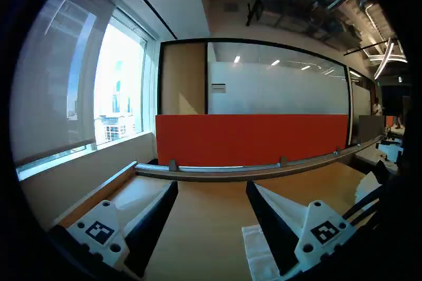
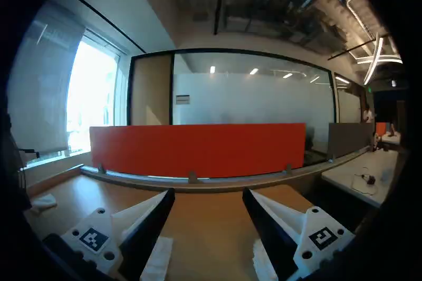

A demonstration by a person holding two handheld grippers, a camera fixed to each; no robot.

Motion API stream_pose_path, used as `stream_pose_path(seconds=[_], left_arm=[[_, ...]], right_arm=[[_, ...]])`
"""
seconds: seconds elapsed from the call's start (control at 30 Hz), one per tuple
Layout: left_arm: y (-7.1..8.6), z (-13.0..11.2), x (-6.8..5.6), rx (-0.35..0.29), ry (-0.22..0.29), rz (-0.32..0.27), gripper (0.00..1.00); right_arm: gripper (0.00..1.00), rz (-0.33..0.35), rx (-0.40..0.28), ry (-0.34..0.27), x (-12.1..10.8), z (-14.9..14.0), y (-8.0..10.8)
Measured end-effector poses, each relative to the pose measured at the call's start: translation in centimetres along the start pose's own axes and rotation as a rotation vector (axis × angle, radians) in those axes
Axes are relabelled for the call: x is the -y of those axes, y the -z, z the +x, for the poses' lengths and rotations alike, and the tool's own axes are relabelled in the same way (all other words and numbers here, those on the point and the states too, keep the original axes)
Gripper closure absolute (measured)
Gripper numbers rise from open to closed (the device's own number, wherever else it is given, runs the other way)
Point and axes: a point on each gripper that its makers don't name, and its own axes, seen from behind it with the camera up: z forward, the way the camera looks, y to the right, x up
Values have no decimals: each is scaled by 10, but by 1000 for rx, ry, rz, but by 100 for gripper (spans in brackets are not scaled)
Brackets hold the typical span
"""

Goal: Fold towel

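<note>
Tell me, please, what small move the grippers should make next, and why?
Probably tilt both down toward the towel. The left gripper and right gripper are open and empty, aimed level across the wooden desk, while the towel lies low beneath their fingers, so no edge can be pinched yet.

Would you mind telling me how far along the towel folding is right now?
Done: no fold is visible yet; the towel lies on the table. In hand: nothing; the left gripper and right gripper hang open over it. Left: grasping the towel and all the folding.
</note>
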Motion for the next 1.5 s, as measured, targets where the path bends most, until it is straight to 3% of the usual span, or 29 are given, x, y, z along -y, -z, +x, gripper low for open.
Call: stream_pose_path(seconds=[0.3,0.8,1.1,1.5], left_arm=[[0,10,-11,46,-40,-64,4],[-1,5,-56,152,-93,-286,4],[2,-11,-72,226,-119,-383,4],[6,-46,-85,298,-165,-449,4]], right_arm=[[0,55,33,44,13,4,-3],[0,299,168,135,68,-5,-1],[0,412,239,203,92,-18,3],[0,462,338,260,97,-59,10]])
